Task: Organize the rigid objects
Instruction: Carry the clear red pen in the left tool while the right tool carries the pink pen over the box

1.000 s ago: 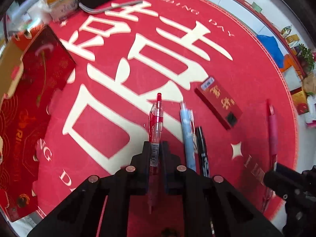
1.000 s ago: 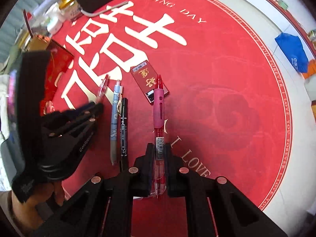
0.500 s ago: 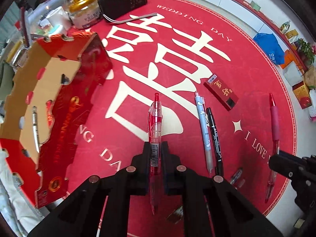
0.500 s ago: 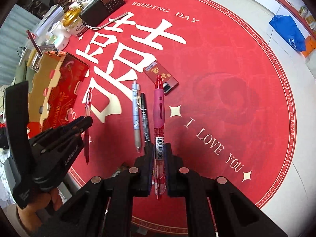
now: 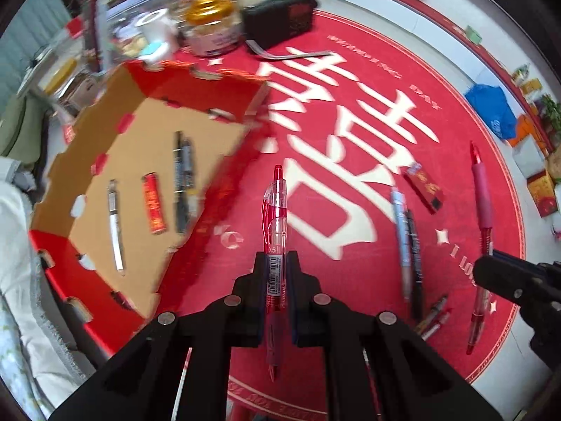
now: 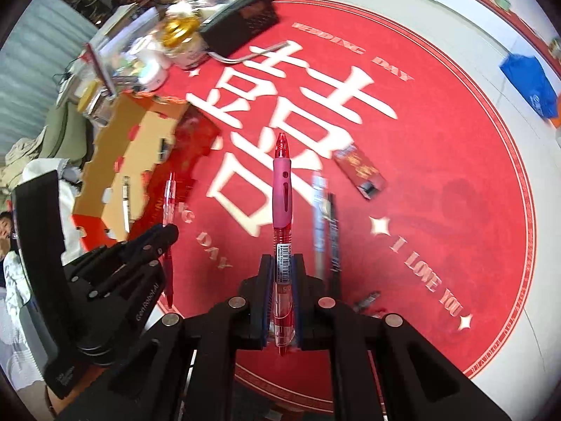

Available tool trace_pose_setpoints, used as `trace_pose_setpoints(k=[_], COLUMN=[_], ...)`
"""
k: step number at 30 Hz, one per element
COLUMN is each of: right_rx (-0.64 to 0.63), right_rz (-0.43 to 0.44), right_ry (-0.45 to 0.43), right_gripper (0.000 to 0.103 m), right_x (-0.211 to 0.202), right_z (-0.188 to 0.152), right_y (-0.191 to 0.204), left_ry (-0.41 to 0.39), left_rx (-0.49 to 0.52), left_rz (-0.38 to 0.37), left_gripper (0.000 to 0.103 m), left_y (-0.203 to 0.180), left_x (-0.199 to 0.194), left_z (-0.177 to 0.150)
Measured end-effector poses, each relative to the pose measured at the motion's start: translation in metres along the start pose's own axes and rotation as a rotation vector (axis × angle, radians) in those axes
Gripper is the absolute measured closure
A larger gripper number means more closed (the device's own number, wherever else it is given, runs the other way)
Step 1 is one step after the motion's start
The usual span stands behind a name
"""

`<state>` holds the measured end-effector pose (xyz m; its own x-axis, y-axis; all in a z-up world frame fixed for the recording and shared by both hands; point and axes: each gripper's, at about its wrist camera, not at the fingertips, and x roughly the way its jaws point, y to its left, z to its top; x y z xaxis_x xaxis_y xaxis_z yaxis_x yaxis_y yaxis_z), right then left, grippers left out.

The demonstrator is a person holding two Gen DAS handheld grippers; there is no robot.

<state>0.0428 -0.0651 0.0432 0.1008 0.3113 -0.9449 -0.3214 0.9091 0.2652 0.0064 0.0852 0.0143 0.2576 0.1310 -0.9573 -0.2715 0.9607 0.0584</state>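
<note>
Two tongs, each pinching one pen: the left tongs (image 5: 277, 263) grip a clear red pen (image 5: 276, 217), the right tongs (image 6: 283, 263) a pink-grip pen (image 6: 282, 196), both above the red mat (image 6: 438, 161); two pens (image 5: 408, 238) lie on it; the cardboard box (image 5: 105, 133) holds four items

Clutter (image 5: 210, 28) behind box (image 5: 147, 147) motion-blurred; right claw (image 5: 519, 287) cut by frame edge.

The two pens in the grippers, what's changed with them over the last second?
Both rose off the red mat, toward the cardboard box. The left gripper stays shut on the clear red pen, the right gripper on the pink-grip pen. The blue pen and black pen stayed put.
</note>
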Motion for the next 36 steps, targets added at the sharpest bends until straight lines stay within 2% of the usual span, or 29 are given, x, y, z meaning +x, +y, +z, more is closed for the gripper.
trace_pose_setpoints(k=[10, 16, 25, 36], right_rx=[-0.123, -0.187, -0.229, -0.240], right_rz=[0.066, 0.090, 0.115, 0.111], right_ry=[-0.001, 0.004, 0.009, 0.018], right_gripper=[0.092, 0.092, 0.092, 0.092], right_x=[0.008, 0.015, 0.022, 0.029], right_z=[0.023, 0.031, 0.038, 0.040], right_y=[0.078, 0.116, 0.151, 0.161], left_ry=[-0.011, -0.002, 0.007, 0.018], left_rx=[-0.145, -0.201, -0.233, -0.248], left_rz=[0.082, 0.106, 0.113, 0.122], left_gripper=[0.093, 0.093, 0.093, 0.093], left_y=[0.082, 0.112, 0.131, 0.144], left_x=[-0.006, -0.003, 0.001, 0.007], left_z=[0.007, 0.007, 0.004, 0.002])
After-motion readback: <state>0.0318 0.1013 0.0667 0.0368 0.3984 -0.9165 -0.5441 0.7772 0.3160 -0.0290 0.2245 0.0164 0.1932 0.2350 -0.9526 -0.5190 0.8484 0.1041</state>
